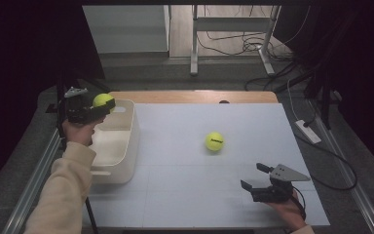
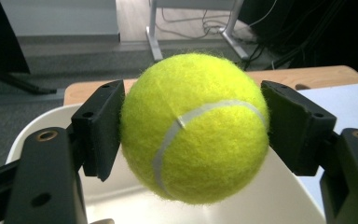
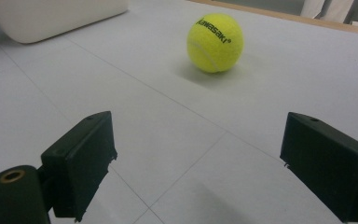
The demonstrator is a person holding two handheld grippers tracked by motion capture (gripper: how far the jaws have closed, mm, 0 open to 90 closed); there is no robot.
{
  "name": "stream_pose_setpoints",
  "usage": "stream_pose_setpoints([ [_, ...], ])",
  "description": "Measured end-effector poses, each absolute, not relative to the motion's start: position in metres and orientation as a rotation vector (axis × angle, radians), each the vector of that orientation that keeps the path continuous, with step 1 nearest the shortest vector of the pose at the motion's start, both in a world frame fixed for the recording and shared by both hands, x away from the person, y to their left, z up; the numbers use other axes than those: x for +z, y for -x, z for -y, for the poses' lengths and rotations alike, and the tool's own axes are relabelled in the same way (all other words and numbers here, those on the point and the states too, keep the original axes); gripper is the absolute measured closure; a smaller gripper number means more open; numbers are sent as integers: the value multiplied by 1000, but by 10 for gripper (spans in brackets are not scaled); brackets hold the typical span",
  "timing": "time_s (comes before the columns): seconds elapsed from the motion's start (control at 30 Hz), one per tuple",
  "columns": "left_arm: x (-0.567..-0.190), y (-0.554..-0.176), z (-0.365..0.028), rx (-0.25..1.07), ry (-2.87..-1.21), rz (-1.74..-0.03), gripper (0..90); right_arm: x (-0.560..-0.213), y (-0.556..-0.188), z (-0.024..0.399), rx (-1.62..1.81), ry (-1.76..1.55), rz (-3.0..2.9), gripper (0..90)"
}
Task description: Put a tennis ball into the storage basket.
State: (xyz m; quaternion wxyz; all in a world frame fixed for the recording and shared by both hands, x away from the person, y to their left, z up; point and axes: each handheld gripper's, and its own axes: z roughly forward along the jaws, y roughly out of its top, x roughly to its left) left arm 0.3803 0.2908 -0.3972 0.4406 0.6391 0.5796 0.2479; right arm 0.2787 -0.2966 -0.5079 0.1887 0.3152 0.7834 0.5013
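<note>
Over the white bin (image 1: 121,146), at about ten o'clock in the high view, the left hand-held gripper (image 1: 106,106) is carrying a tennis ball (image 1: 102,100); a second ball (image 1: 215,141) is lying mid-table (image 1: 185,195), with the right hand-held gripper (image 1: 254,176) waiting at five o'clock. Looking along the left gripper's jaws, both pads are pressing the fuzzy yellow felt with its white seam, above the smooth plastic bin: I judge the drop is next, needing only a release. Along the right gripper's jaws, they are standing wide and empty, the printed ball at twelve o'clock.
</note>
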Motion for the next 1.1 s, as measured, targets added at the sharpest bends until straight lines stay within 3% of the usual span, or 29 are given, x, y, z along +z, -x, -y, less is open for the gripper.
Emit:
stream_pose_setpoints([
  [1.1, -410, -395, -296, 570, -1731, -1580, 263, -508, -279, 296, 1401, -888, -2207, 100],
])
